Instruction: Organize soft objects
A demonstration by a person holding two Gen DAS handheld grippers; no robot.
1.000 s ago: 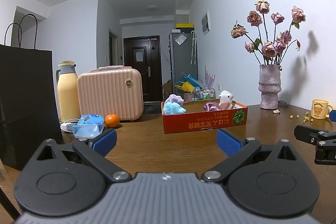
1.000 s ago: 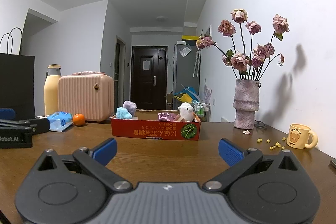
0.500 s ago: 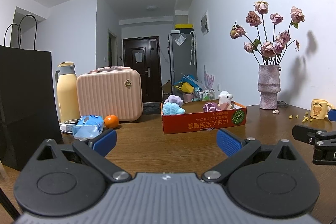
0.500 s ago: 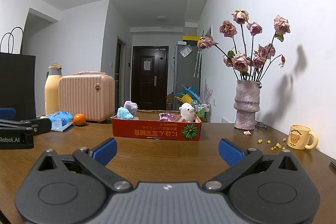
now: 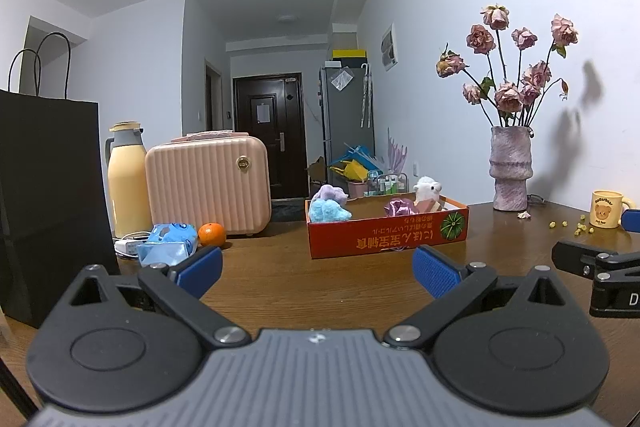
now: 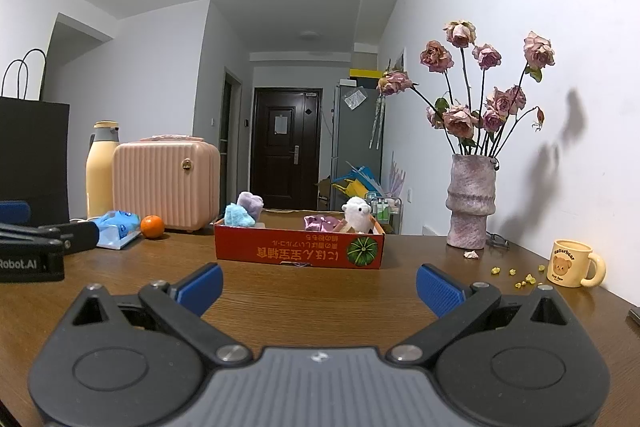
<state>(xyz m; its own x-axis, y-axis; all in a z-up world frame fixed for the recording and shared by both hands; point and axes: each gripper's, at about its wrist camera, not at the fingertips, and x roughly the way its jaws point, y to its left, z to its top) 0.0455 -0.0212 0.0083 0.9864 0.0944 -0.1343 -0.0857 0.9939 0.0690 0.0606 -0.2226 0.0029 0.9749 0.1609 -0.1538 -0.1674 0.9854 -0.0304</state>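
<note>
Left gripper (image 5: 316,267) and right gripper (image 6: 318,285): jaws apart, empty, low over counter (image 6: 304,299). Soft toys (image 6: 358,215) sit in red box (image 6: 298,251), far centre. Advance level, clear box's near wall, descend onto one toy, close gently around its middle.

On the table (image 6: 320,303) ahead of me: box (image 6: 298,251), centre, holding toys (image 6: 357,215). Left of it: orange (image 6: 152,226), tissue pack (image 6: 116,223), case (image 6: 166,183) behind, flask (image 6: 100,169) and bag (image 5: 48,203) further left. Right: vase (image 6: 471,201), then mug (image 6: 572,263).
</note>
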